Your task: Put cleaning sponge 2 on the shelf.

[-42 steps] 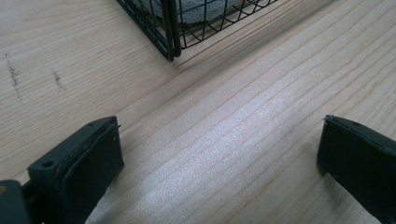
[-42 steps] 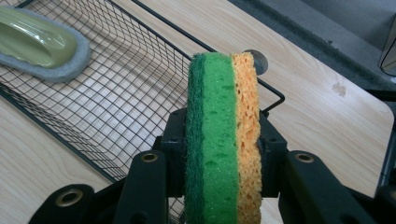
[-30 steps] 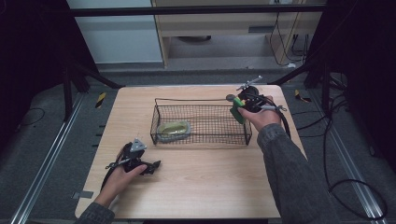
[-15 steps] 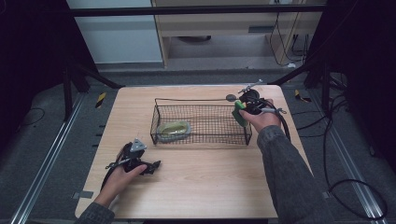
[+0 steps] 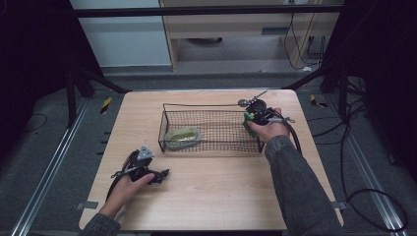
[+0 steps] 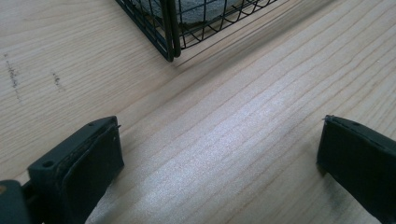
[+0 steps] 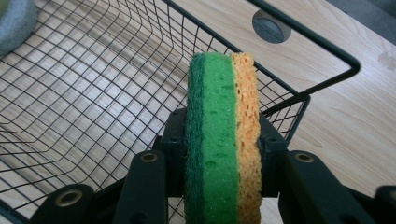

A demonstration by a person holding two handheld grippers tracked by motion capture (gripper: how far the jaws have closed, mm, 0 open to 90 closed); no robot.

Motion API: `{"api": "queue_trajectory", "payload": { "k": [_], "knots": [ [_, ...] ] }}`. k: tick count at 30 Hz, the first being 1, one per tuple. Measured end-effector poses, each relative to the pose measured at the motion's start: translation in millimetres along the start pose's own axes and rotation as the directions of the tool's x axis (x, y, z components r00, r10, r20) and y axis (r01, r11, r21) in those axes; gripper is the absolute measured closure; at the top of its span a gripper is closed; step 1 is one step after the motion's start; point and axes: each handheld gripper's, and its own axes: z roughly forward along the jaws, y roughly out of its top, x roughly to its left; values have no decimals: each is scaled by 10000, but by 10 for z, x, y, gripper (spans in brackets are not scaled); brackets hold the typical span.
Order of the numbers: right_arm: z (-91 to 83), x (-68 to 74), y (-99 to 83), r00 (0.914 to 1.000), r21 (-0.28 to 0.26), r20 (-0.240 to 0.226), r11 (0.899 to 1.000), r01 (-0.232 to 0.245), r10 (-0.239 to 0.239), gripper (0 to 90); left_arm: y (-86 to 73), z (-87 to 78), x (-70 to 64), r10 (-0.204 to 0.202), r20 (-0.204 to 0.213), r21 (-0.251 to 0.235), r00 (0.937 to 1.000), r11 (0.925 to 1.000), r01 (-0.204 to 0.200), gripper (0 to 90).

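A black wire basket (image 5: pixel 211 105) stands on the wooden table (image 5: pixel 221 191). Inside it at the left lies a pale sponge-like pad (image 5: pixel 183 136). My right gripper (image 5: pixel 248 120) is at the basket's right end, shut on a green and yellow sponge (image 7: pixel 223 135) held on edge above the basket's right corner (image 7: pixel 299 100). My left gripper (image 5: pixel 160 175) rests on the table in front of the basket's left corner (image 6: pixel 170 44), open, with bare wood between its jaws.
A round grey hole cap (image 7: pixel 271 25) sits in the table beyond the basket's far rim. Cables trail off the table's right side (image 5: pixel 344 162). The table front (image 5: pixel 221 206) is bare wood.
The right hand has drifted slightly right and forward with the sponge, toward the basket's right end. The left hand has stayed still.
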Motion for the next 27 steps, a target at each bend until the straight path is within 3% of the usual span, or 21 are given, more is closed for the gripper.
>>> {"api": "queue_trajectory", "payload": {
  "k": [27],
  "knots": [
    [166,79,13,10000,343,5,9994,90,-91,626,1,1,3,17,30,-5,10000,10000,-17,0]
  ]
}}
